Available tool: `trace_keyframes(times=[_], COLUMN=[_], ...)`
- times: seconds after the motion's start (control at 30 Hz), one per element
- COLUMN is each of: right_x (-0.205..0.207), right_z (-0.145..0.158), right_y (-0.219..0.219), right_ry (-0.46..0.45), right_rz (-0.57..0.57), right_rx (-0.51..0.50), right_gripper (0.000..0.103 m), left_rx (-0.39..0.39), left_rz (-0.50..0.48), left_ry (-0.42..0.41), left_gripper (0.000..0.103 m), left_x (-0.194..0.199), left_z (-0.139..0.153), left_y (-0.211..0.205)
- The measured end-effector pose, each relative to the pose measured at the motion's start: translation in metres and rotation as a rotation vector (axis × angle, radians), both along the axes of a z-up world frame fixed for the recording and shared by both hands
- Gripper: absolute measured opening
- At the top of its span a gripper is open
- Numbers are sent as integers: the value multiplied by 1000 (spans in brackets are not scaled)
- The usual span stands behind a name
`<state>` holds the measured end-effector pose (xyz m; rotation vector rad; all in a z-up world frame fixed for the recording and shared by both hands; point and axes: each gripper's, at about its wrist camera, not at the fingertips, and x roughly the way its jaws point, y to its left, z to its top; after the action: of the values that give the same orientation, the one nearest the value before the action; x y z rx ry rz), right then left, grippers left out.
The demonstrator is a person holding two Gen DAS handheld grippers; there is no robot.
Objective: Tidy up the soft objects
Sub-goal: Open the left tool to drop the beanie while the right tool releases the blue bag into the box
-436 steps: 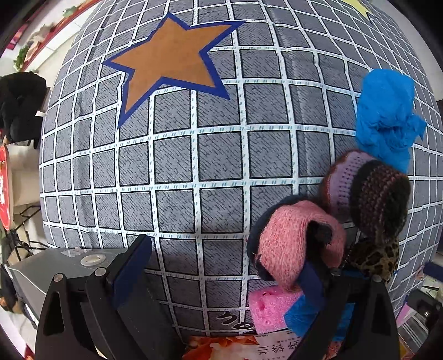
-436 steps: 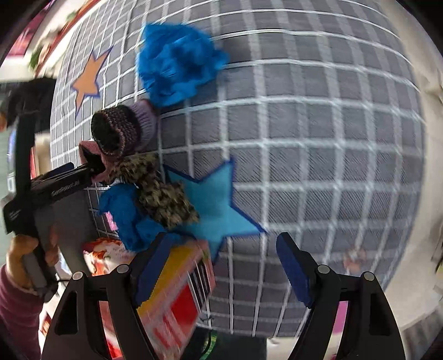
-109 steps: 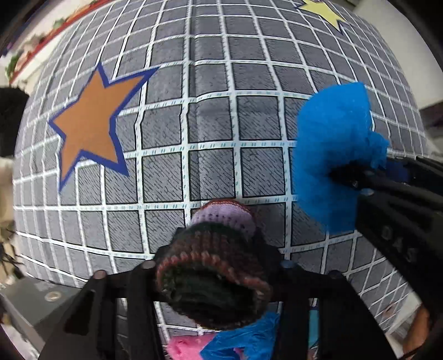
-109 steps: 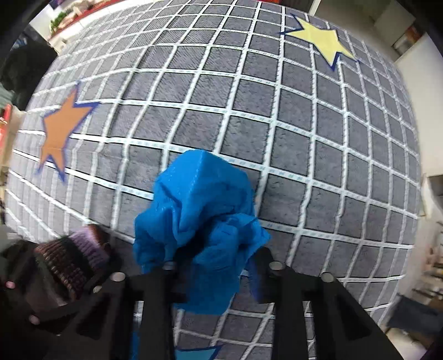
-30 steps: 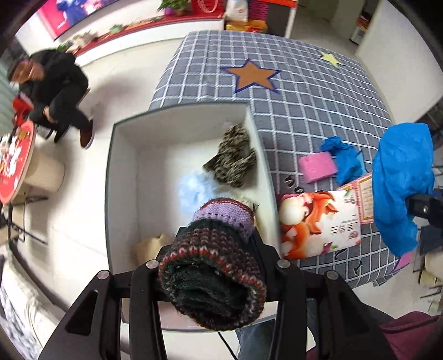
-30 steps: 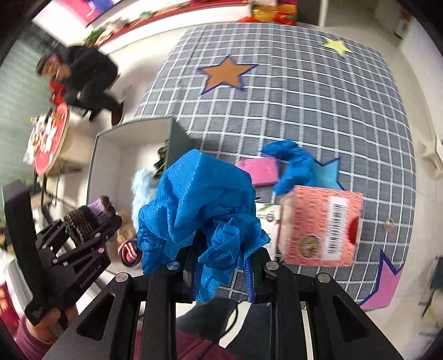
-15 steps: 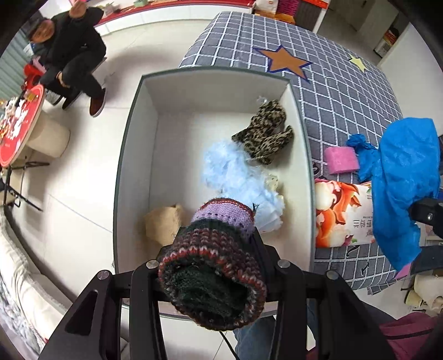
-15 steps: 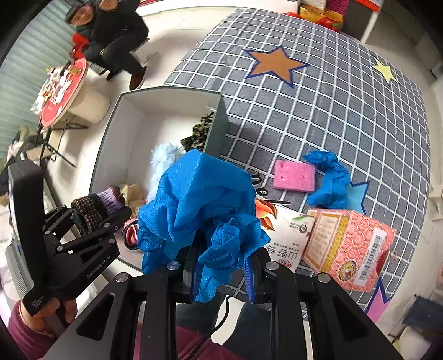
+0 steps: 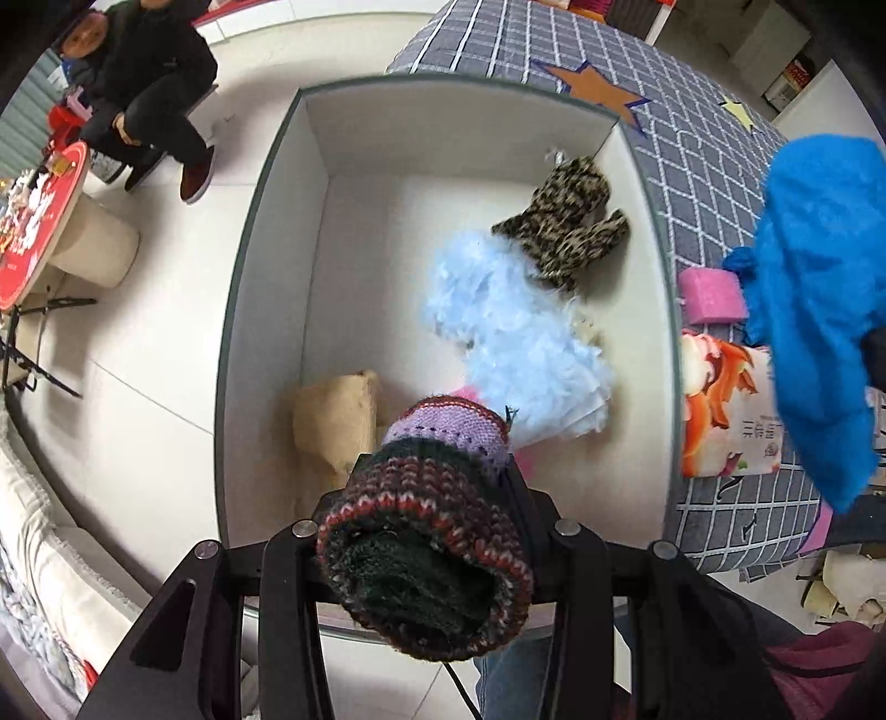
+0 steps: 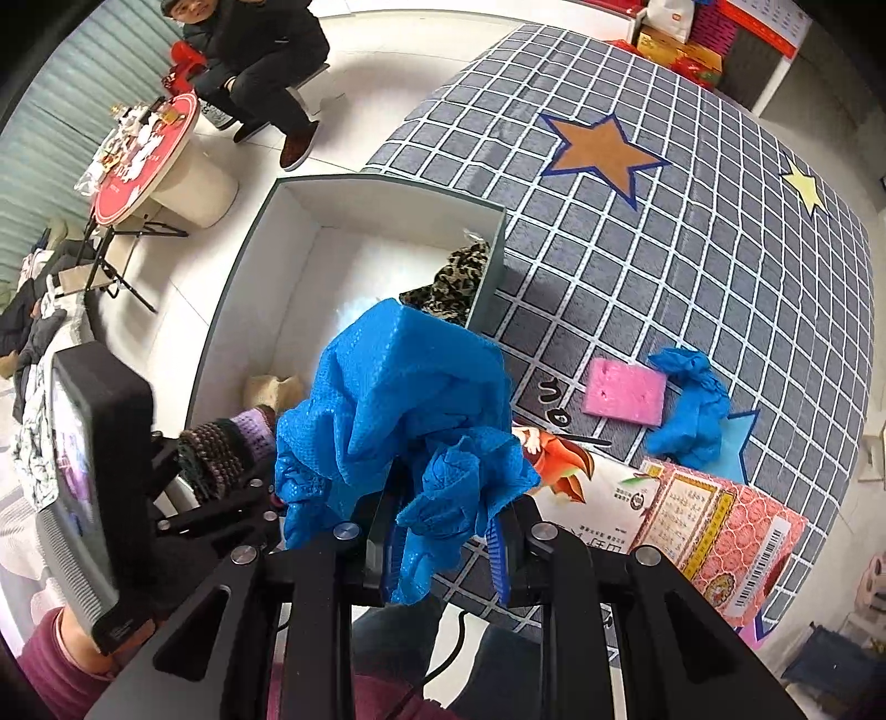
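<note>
My left gripper is shut on a rolled knitted sock, dark striped with a purple end, hanging above the near part of the white box. Inside the box lie a leopard-print cloth, a pale blue fluffy piece and a beige item. My right gripper is shut on a crumpled blue cloth, held above the box's right wall near the carpet edge. That blue cloth also fills the right side of the left wrist view. The sock and left gripper appear at left in the right wrist view.
On the grey checked carpet lie a pink sponge, another blue cloth, a printed bag and a pink carton. A person sits at the far left beside a round red table.
Both grippers have sunk toward the box, which looms larger. The right gripper with the blue cloth has shifted closer to the box's right wall. Both grips are unchanged.
</note>
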<state>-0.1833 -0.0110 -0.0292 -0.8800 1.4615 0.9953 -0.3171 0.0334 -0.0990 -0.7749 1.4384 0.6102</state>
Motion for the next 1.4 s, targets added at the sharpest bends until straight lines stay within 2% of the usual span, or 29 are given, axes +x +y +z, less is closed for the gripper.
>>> trace_keyframes(times=[0.37,0.63,0.9,1.1,1.17,1.23,1.33,1.37,1.4], right_x=[-7,-15,-23,-31,-34,-37,-42,-42,-42], right_z=[-11,-15,-17,-19,-21,-24,-26,-27,-28], right_y=[10,19,27,37,41,46,54,56,59], right_ry=[-6,-13,-12,-9,-8,-10,-24,-24,-21], right_rz=[19,37,44,61,72,86,108,111,111], right_rx=[-24,-33,-37,-38,-41,-43,-52,-54,-58], right_gripper=[26,26,26,26,26,26,27,31,47], left_rx=[-49,-58,-53,-49,-46,-49,-60,-65,-77], left_rz=[-2,-7,-40,-29,-22,-13,21,31,46], left_ry=[47,59,65,40,39,29,-13,-33,-67], left_gripper=[46,48,48,49,53,66,79,80,81], left_x=[-9,-15,-16,-19,-18,-19,-20,-21,-21], left_z=[-37,-51,-57,-48,-44,-37,-26,-23,-19], left_y=[2,13,19,21,19,14,13,12,12])
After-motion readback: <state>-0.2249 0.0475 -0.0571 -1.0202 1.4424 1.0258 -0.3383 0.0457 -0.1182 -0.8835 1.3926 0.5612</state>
